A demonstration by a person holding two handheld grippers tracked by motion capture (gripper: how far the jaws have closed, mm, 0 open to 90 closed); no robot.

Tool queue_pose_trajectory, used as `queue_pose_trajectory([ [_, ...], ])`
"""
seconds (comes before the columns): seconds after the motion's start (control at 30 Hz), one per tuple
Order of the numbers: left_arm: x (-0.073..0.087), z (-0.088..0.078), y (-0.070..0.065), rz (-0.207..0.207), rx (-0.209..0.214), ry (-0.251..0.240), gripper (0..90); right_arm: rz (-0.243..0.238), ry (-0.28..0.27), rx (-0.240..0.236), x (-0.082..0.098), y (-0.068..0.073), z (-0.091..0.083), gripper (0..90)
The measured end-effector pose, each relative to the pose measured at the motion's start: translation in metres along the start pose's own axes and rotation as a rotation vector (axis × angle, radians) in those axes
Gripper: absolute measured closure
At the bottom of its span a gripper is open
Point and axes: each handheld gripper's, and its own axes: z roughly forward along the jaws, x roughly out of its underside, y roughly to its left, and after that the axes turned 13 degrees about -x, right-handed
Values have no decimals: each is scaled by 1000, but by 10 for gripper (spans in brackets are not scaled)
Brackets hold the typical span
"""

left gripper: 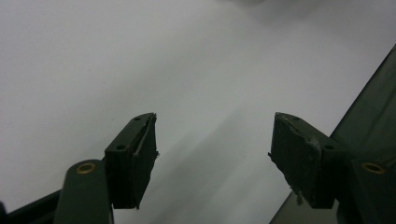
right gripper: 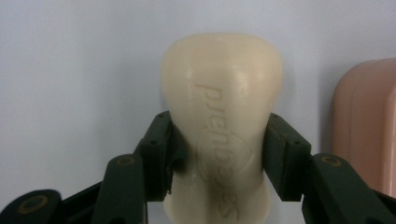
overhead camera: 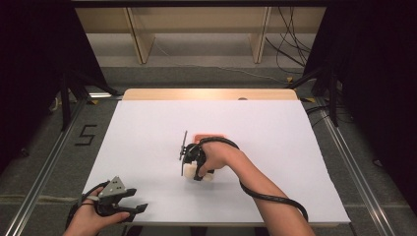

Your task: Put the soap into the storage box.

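A lab recording bay: black curtains [overhead camera: 29,73], metal floor rails [overhead camera: 46,167], loose cables [overhead camera: 290,49].

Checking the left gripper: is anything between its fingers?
No, the left gripper has its fingers wide apart over the bare white table.

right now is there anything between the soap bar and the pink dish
No. In the right gripper view, a bare strip of white table separates the soap bar, clamped in the right gripper, from the pink dish.

White table [overhead camera: 147,128] bears a soap bar [right gripper: 222,107] and pink dish [right gripper: 369,126].
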Motion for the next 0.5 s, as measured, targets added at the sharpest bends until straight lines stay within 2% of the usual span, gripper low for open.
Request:
queue_pose_trajectory([
  [0.03,0,0,-1,-7,12,0,310,47,3,-13,-1,3,-1,507],
  [0.07,0,0,1,10,3,6,310,15,2,0,-1,2,-1,507],
  [0.1,0,0,0,2,-8,3,309,34,3,0,-1,4,-1,507],
  [0.13,0,-1,-1,-6,12,1,309,34,3,0,-1,4,-1,507],
  [0.17,0,-1,0,1,1,0,310,-21,-14,0,-1,1,-1,507],
  [0.27,0,-1,0,4,1,1,310,-27,-16,5,2,0,-1,508],
  [0.3,0,-1,0,4,1,2,310,23,-8,2,3,4,-4,507],
  [0.33,0,-1,0,0,4,0,310,23,-8,2,3,4,-4,507],
  [0.37,0,-1,0,8,8,3,310,-14,-20,9,3,3,-7,507],
  [0.4,0,-1,0,5,1,3,310,-14,-20,9,3,3,-7,507],
  [0.47,0,-1,0,4,0,1,310,3,-16,11,3,5,-10,507],
  [0.5,0,-1,0,4,0,1,310,40,-11,10,4,8,-11,507],
])
